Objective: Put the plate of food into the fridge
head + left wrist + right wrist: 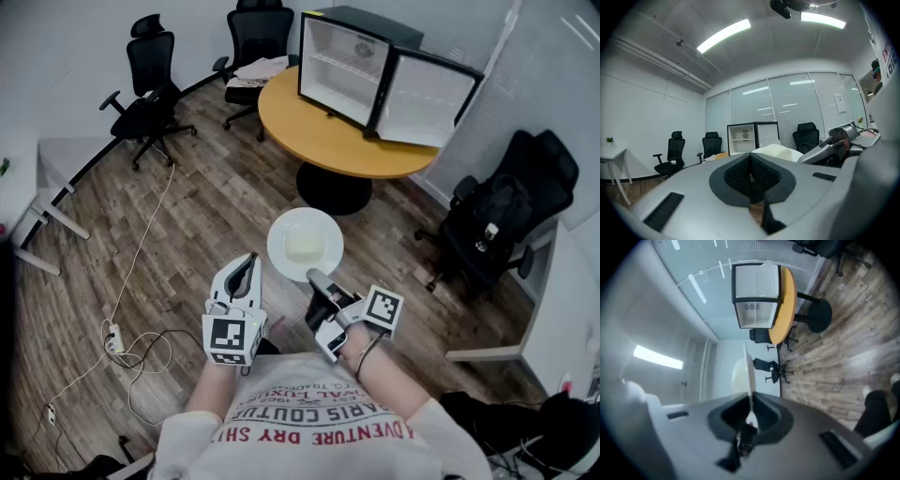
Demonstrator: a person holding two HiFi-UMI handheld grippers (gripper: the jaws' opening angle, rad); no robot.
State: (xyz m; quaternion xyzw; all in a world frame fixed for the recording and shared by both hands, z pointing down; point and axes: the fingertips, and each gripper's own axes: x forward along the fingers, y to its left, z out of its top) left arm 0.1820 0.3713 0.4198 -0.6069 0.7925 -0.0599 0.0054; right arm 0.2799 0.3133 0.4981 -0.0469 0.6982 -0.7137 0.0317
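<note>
The round white plate [279, 246], bearing a pale, flat block of food [304, 247], is held level over the wood floor [216, 202], short of the open fridge [342, 61] on its round table [309, 131]. The right gripper [315, 278] clamps the plate's thin rim on the side away from the fridge. The left gripper [248, 261], equally far from the fridge, has its jaws pressed together on nothing.

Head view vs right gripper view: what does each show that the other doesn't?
Only head view: the left gripper, the plate as a full round face, and a cable trailing across the floor. Only right gripper view: the right gripper closed on the plate's rim, the plate edge-on, plus a ceiling light. Both: the open fridge on the round table, office chairs, wood floor.
</note>
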